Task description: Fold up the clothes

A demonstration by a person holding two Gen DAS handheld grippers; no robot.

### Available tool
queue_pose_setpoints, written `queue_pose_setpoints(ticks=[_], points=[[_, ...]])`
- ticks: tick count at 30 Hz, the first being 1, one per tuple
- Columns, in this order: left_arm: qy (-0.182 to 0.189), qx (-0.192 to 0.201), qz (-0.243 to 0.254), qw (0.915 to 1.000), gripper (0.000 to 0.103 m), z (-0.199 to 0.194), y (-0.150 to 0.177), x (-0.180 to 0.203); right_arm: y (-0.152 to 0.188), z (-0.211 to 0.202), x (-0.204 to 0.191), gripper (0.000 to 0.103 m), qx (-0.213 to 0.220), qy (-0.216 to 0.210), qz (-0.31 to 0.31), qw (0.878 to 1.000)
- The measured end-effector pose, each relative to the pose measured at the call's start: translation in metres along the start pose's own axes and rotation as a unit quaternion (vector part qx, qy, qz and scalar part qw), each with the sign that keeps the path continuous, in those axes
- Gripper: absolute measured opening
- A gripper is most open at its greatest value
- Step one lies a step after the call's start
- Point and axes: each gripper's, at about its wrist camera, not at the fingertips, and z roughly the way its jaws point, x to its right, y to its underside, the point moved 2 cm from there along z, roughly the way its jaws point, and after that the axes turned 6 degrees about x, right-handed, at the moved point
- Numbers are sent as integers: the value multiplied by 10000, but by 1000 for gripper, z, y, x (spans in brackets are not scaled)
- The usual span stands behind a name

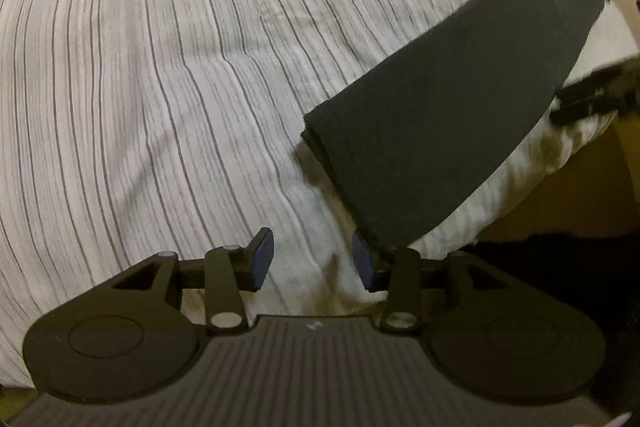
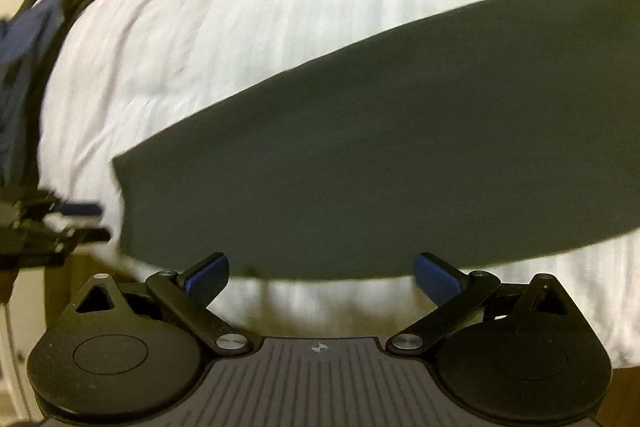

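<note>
Now folding: dark cloth [image 2: 400, 155] lying flat in a long strip on striped bedding [image 1: 160, 87], left gripper [image 1: 313, 259] and right gripper [image 2: 320, 277] both spread and empty at its near edge; best pinching both near corners evenly.

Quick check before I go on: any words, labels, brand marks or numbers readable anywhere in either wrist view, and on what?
None can be read.
Folded dark garment: plain, no tag or print showing.
Striped white bedding: only thin dark stripes, no text.
Left gripper body: a tiny pale mark, too small to read.
Right gripper body: a small crosshair symbol, no letters or numbers.
</note>
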Motion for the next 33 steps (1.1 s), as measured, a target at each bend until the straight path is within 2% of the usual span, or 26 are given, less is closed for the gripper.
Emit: queue_pose_setpoints(ticks=[2, 6, 10, 13, 16, 18, 19, 24, 25, 26, 27, 30, 33], points=[[208, 171, -507, 9983, 41, -3, -1, -8, -2, 3, -3, 102, -107, -89, -99, 9999], [534, 404, -1383, 9881, 47, 6, -5, -9, -4, 0, 3, 102, -136, -24, -89, 9999], [374, 280, -1826, 9821, 49, 30, 0, -9, -2, -12, 6, 102, -71, 162, -86, 9998], [522, 408, -2336, 9701, 49, 45, 13, -16, -2, -20, 6, 102, -50, 311, -117, 9994], [864, 610, -2689, 9573, 47, 48, 20, -21, -3, -22, 9, 102, -66, 445, -227, 9987], [1094, 739, -2910, 9476, 40, 51, 25, -24, -5, -22, 11, 102, -86, 530, -298, 9981], [1156, 761, -2939, 9458, 38, 51, 27, -24, -6, -22, 10, 102, -95, 565, -324, 9978], [1263, 785, -3047, 9408, 36, 55, 31, -24, -10, -12, -5, 102, -77, 570, -342, 9978], [1288, 770, -3067, 9399, 30, 55, 31, -24, -12, -7, -9, 102, -53, 549, -344, 9979], [1355, 746, -3057, 9395, 18, 55, 29, -24, -14, -4, -13, 102, -26, 528, -347, 9980], [1432, 722, -3042, 9390, 16, 55, 27, -24, -15, -4, -15, 102, 12, 499, -358, 9981], [1394, 718, -2829, 9462, 14, 43, 18, -20, -16, -9, -23, 102, 151, 457, -447, 9978], [1453, 743, -2681, 9495, 14, 21, 6, -15, -12, -18, -31, 102, 315, 521, -760, 9953]])
